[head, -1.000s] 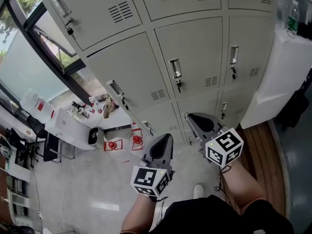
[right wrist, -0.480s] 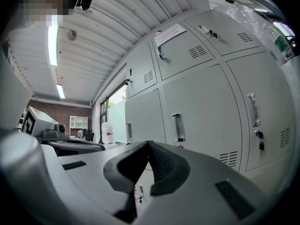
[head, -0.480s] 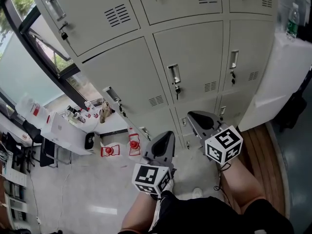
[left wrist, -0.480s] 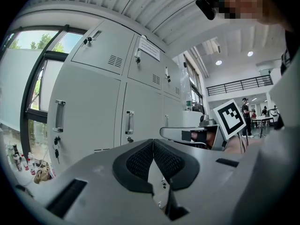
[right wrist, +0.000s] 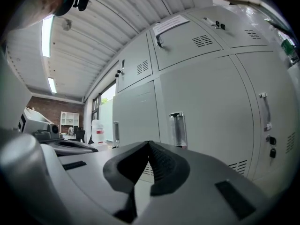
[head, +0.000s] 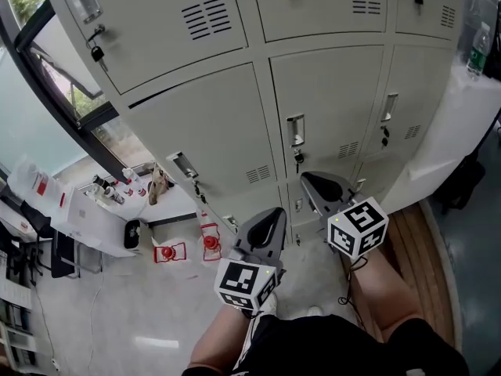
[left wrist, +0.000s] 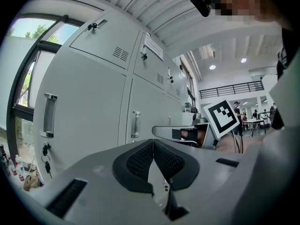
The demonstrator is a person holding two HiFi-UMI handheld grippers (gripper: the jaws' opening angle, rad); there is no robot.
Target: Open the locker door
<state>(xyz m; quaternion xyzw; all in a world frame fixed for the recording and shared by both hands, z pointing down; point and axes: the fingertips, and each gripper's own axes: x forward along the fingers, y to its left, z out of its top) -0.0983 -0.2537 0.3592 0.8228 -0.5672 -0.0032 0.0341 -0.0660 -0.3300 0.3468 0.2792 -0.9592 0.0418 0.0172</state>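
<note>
I'm holding my left gripper (head: 264, 224) and right gripper (head: 322, 188) low near the locker door (head: 333, 92). Both are pinched shut with nothing in them, and neither is touching it.

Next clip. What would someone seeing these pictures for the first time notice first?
A wall of grey lockers fills the upper part of the head view, with a window at its left edge. Low in front of the person, the left gripper and the right gripper point toward the lockers, side by side. Both have their jaws together with nothing between them.
</note>
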